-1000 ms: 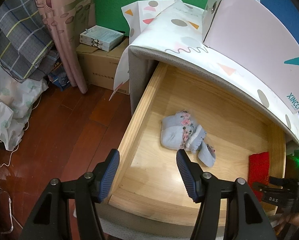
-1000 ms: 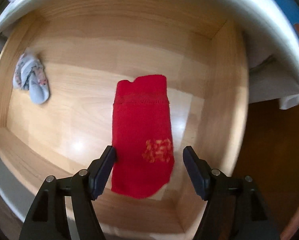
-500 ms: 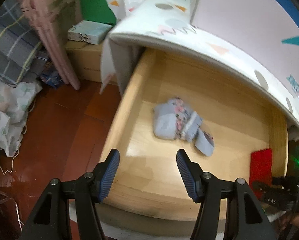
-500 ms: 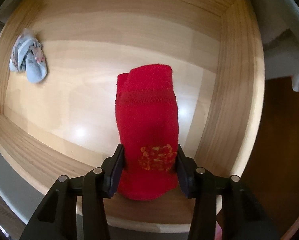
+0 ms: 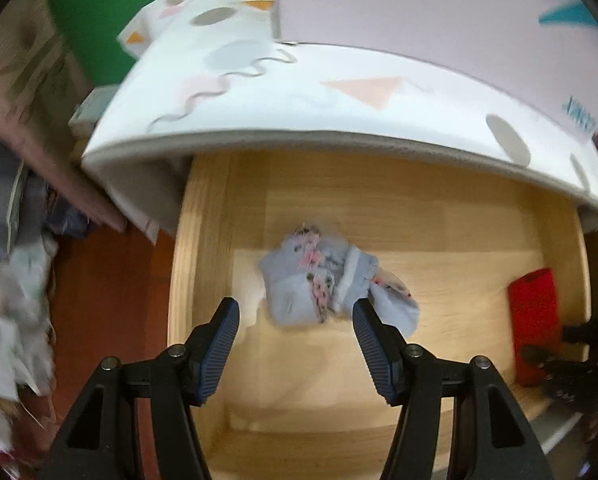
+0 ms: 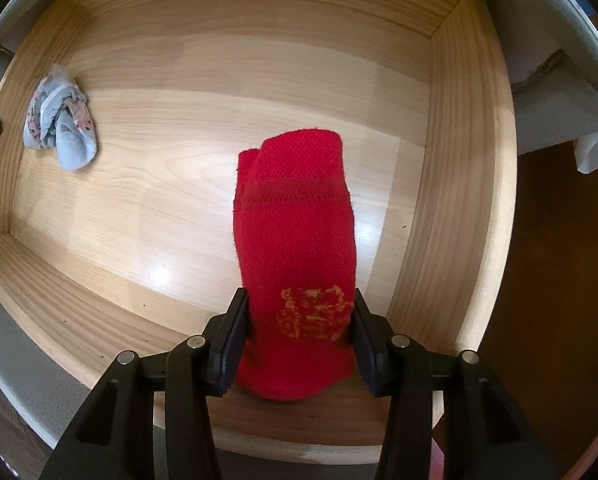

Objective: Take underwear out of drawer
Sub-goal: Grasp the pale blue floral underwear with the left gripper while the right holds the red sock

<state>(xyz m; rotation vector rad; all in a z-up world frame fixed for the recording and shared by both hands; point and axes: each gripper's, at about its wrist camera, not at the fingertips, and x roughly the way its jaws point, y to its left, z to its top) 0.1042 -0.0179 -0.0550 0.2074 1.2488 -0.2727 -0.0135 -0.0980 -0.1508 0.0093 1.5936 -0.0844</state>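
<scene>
A folded red garment [image 6: 295, 248] with an orange emblem lies near the right wall of the open wooden drawer [image 6: 455, 184]. My right gripper [image 6: 299, 336] is shut on its near end, both pads pressed against the cloth. A crumpled light-blue floral garment [image 5: 323, 288] lies near the drawer's left side, also seen as the blue bundle [image 6: 61, 124] in the right wrist view. My left gripper [image 5: 295, 340] hangs open just above and in front of it, nothing between its fingers. The red garment [image 5: 535, 320] and the right gripper [image 5: 575, 364] show at the right of the left wrist view.
A white patterned cloth [image 5: 339, 96] covers the cabinet top over the drawer [image 5: 191, 264], with a pale box [image 5: 419, 12] on it. Left of the drawer lie red-brown floor [image 5: 103, 300], a curtain, folded fabrics [image 5: 3, 200] and white bags.
My right gripper came down and closed on the red garment's near end. My left gripper moved over the drawer toward the blue garment, which now sits just beyond its fingertips.
</scene>
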